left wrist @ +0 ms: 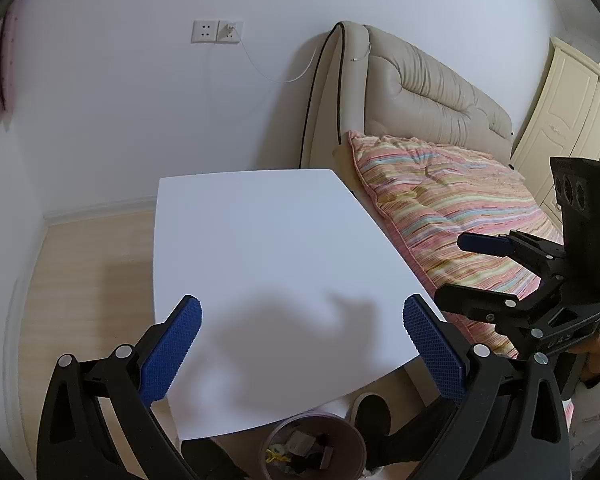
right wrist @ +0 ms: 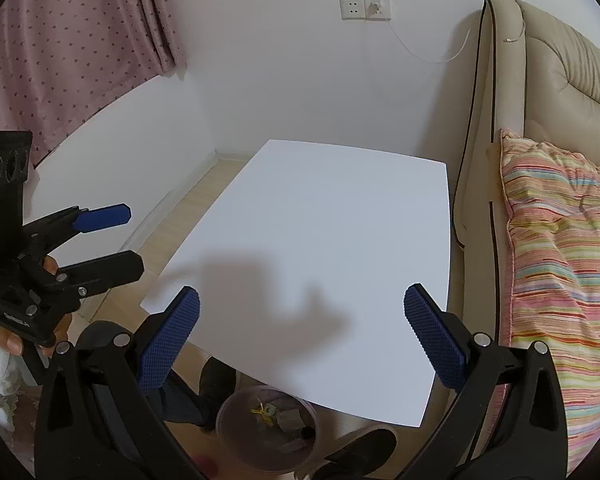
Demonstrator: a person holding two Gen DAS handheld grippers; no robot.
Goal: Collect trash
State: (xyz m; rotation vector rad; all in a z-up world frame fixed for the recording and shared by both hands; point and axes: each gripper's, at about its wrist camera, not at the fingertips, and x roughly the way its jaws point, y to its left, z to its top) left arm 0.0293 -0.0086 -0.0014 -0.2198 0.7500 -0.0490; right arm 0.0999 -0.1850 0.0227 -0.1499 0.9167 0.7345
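- The table (left wrist: 268,240) top shows no trash; scraps lie in the bin (right wrist: 266,426) under its near edge.
- The left gripper (left wrist: 302,344) and right gripper (right wrist: 302,334) hover wide apart, holding nothing.
- Collection looks finished.

Both wrist views above table (left wrist: 260,240)

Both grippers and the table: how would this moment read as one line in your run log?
left gripper: open, holds nothing | right gripper: open, holds nothing | white table: no trash visible | bin: on the floor at the table's near edge, scraps inside
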